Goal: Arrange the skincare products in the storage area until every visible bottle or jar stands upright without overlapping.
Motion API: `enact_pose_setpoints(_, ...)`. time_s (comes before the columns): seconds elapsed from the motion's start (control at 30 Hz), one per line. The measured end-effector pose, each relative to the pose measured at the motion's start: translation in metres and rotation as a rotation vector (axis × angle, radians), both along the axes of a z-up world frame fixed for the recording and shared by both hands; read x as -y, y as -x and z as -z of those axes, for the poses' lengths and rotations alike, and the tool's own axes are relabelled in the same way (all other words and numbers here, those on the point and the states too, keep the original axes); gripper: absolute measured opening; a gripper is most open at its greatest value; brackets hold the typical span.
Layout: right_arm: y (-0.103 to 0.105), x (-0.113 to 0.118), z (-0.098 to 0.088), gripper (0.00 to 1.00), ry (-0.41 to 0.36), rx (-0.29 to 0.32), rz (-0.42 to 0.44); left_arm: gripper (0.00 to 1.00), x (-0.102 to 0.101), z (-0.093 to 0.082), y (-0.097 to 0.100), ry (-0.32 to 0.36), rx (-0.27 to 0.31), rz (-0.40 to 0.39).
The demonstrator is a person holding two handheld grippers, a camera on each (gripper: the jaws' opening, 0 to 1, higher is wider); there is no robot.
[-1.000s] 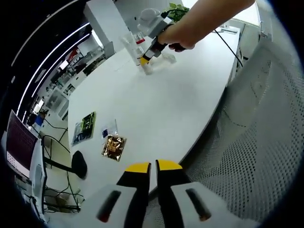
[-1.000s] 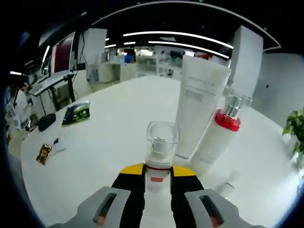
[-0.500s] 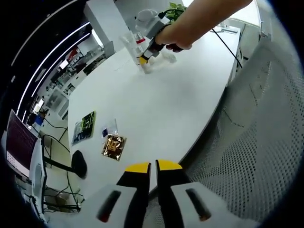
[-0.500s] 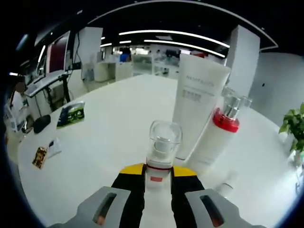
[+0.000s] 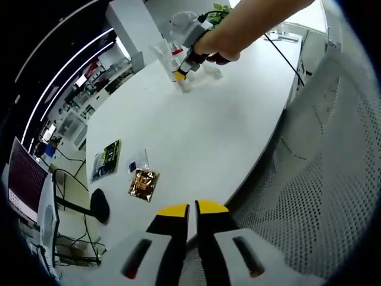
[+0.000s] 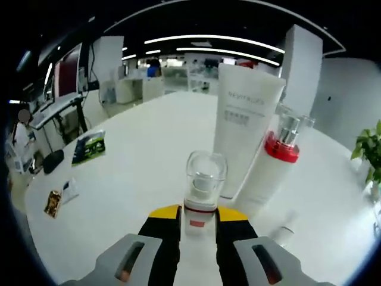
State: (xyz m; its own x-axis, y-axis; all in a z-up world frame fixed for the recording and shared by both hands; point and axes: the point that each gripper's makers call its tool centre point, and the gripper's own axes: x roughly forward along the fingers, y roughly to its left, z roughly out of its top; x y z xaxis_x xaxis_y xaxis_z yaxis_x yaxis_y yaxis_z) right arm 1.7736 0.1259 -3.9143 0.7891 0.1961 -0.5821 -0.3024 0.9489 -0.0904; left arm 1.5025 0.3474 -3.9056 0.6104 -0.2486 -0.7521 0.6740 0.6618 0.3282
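A white table (image 6: 131,149) is spreading across both views. On it, in the right gripper view, a tall white tube (image 6: 244,134) is standing upright, with a white bottle (image 6: 271,173) with a red collar leaning just beside it. The right gripper (image 6: 198,215) is gripping a small bottle (image 6: 201,190) with a clear cap, upright in front of the tube. The left gripper (image 5: 191,210) is hanging at the table's near edge, jaws nearly touching and gripping nothing. A gold packet (image 5: 142,183) is lying nearby.
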Motion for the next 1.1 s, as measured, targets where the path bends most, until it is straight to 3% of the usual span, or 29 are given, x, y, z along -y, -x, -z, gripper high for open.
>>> enact_pose_setpoints(0.2,-0.004,0.0,0.006,0.22,0.002,-0.029,0.006,0.0,0.0,-0.001,0.0,0.001,0.003,0.004)
enact_pose_setpoints(0.33,-0.006,0.0,0.007,0.17,-0.002,-0.033,0.014,0.0,0.0,0.0,0.001,-0.001,-0.001,0.006)
enact_pose_setpoints(0.4,-0.007,0.0,0.014,0.16,-0.035,-0.067,0.043,0.0,0.0,0.0,0.001,-0.001,-0.001,0.004)
enact_pose_setpoints(1.1,-0.022,0.012,0.011,0.15,-0.044,-0.054,0.195,0.0,-0.001,0.0,0.001,-0.001,-0.007,0.001)
